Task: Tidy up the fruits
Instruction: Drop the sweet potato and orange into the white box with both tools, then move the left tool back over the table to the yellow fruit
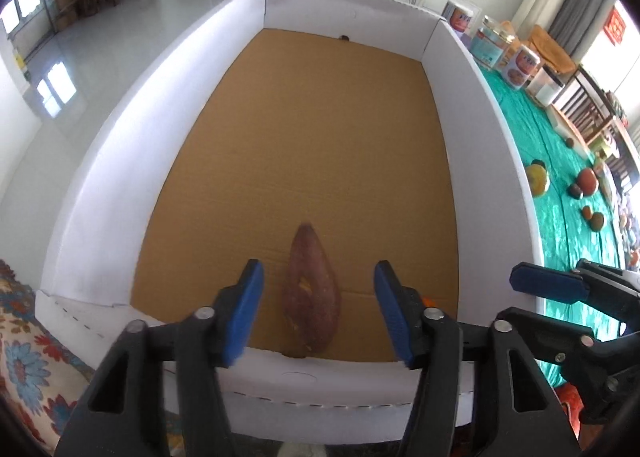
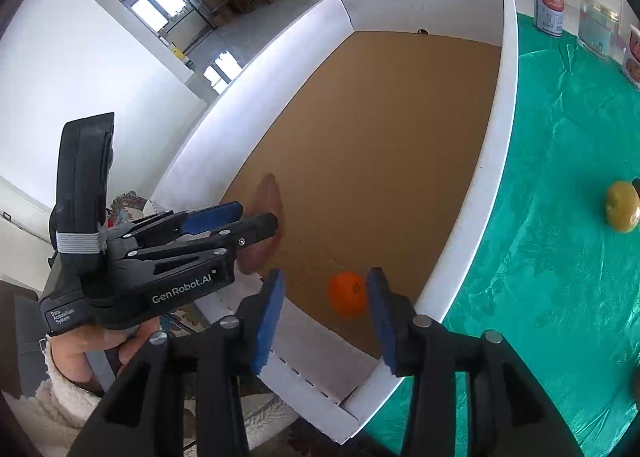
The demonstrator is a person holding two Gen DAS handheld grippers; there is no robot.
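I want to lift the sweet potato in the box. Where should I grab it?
Grip the sweet potato across its fat middle, coming straight down from above. It lies flat on the cardboard box floor, tapering to a thin tip, so the middle probably holds steadiest.

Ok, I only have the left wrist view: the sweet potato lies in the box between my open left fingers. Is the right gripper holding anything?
Observer: No. The right gripper is open, with an orange low between its fingers, and its left pad is clear of it.
Operator: Where in the box is that orange?
Observer: By the near right corner of the box, apart from the sweet potato, which lies further left.
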